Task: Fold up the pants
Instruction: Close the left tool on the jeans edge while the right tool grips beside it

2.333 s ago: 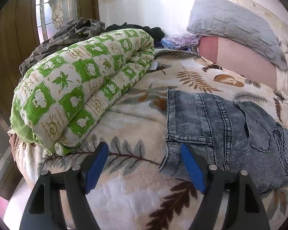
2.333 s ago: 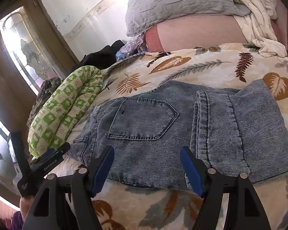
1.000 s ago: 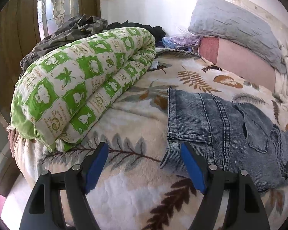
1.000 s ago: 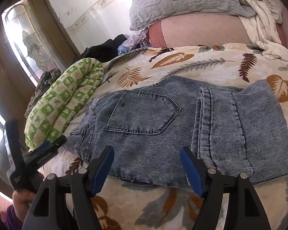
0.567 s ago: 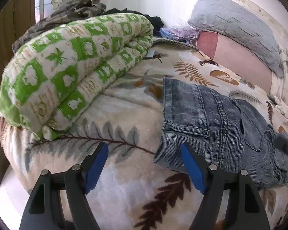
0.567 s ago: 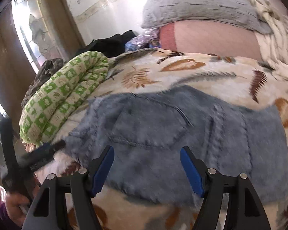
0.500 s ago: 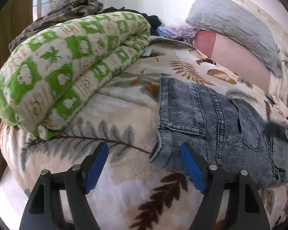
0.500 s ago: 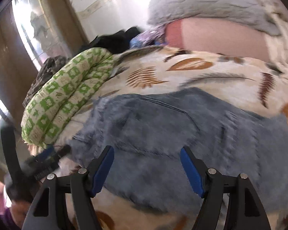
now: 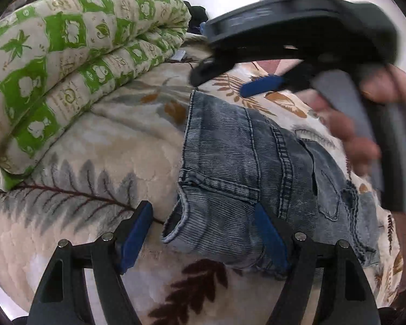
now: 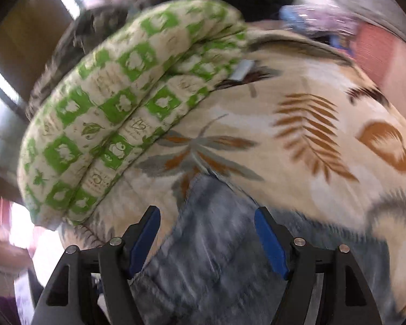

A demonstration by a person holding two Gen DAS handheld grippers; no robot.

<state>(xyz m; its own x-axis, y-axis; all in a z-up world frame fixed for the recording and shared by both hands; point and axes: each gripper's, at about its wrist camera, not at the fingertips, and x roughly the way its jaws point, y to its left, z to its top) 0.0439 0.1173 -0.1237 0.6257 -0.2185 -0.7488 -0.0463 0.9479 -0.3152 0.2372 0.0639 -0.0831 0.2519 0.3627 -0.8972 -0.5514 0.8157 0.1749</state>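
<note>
We judge the fold nearly done: the folded blue denim pants (image 9: 246, 168) lie beside the green quilt roll (image 9: 75, 62); our left gripper (image 9: 203, 233) and right gripper (image 10: 205, 235) hang open, holding nothing, and next must grasp the waistband edge

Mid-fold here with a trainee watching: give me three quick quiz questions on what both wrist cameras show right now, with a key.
1. True or false: the left gripper is clamped shut on the jeans.
2. What lies on the leaf-print blanket beside the jeans?
A. a folded green-and-white quilt
B. a cardboard box
C. a stack of plates
3. Which end of the jeans sits nearest the left gripper's fingertips?

Key
1. False: its jaws stand open, straddling the denim edge.
2. A: the quilt.
3. The waistband end, with its open corner. The right gripper hovers open over the far edge.
</note>
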